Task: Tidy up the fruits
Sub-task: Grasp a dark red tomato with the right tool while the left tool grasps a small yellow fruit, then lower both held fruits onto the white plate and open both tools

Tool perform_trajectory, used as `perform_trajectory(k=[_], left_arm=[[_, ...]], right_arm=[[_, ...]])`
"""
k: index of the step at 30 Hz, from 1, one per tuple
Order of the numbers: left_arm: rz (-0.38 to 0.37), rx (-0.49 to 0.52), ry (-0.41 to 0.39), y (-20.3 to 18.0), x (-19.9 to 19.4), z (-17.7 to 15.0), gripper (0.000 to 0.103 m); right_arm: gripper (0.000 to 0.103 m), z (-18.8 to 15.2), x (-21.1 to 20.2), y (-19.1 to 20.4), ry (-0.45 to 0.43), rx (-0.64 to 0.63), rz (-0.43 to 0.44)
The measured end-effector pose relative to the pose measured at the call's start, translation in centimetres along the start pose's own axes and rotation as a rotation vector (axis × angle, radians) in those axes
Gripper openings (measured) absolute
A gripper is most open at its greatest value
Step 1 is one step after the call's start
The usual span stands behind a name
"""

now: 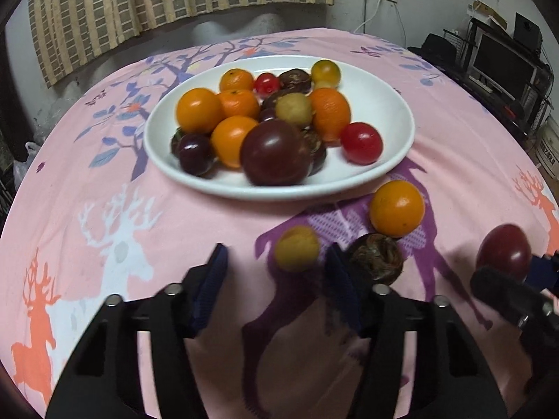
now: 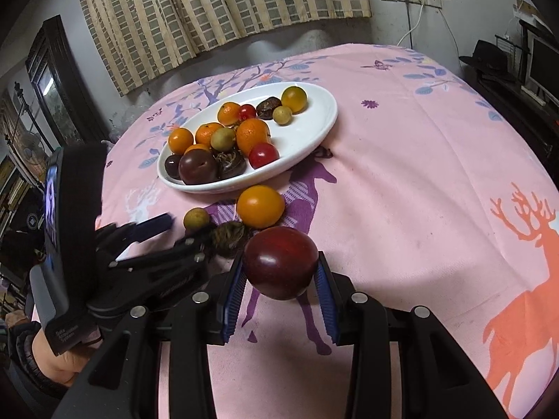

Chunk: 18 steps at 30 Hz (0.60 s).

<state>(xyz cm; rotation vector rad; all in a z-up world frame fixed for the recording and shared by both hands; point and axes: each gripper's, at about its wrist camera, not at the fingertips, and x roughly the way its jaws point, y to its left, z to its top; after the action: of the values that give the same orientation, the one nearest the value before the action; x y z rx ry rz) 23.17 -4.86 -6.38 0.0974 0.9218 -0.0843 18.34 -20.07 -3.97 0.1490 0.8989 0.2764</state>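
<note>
A white oval ceramic plate [image 1: 391, 104] sits on the surface, which is covered by a pink cloth printed with deer and trees [image 1: 104, 192]. On the plate lies a heap of fruit [image 1: 265, 118]: orange citrus, small red tomatoes, dark purple plums, a yellow-green round fruit and brown rough-skinned ones.

Three fruits lie on the cloth just in front of the plate: a glossy orange round fruit [image 1: 397, 208], a small dull yellow round fruit [image 1: 297, 248] and a brown rough-skinned fruit [image 1: 379, 258].

The left tongs [image 1: 277, 272] point down at the cloth with their blue pads apart. The small yellow fruit lies ahead of the gap between them, and no pad presses on it. The brown fruit lies just outside the right-hand pad; whether it touches the pad cannot be told.

The right tongs [image 2: 279, 276] are clenched on a large dark red plum [image 2: 280, 262], one blue ribbed pad against each side of it. The plum is held near the loose fruits, close to the orange one and short of the plate.

A gloved hand [image 2: 75, 340] grips the left tool.
</note>
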Motion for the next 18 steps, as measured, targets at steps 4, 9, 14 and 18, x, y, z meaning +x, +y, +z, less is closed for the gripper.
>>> perform_trajectory(k=[4,9,14,18], left_arm=[[-0.038,0.034,0.013,-1.0,-0.7,-0.2,0.024],[-0.076,0.043,-0.024,-0.6,-3.8,-0.9,0.024],[-0.091,0.004,-0.103,1.3,-7.1,1.8,0.024],[-0.083,-0.043,-0.126,2.8,-7.0,5.0,0.024]], right_arm=[[0.04,-0.1,0.1,-0.1,0.001,0.004,0.001],[0.04,0.0,-1.2,0.5,-0.07,-0.01,0.029],[0.039,1.5,-2.3,1.8,-0.122,-0.03,0.05],[0.039,4.6,-1.6,3.0,-0.134,-0.072,0.064]])
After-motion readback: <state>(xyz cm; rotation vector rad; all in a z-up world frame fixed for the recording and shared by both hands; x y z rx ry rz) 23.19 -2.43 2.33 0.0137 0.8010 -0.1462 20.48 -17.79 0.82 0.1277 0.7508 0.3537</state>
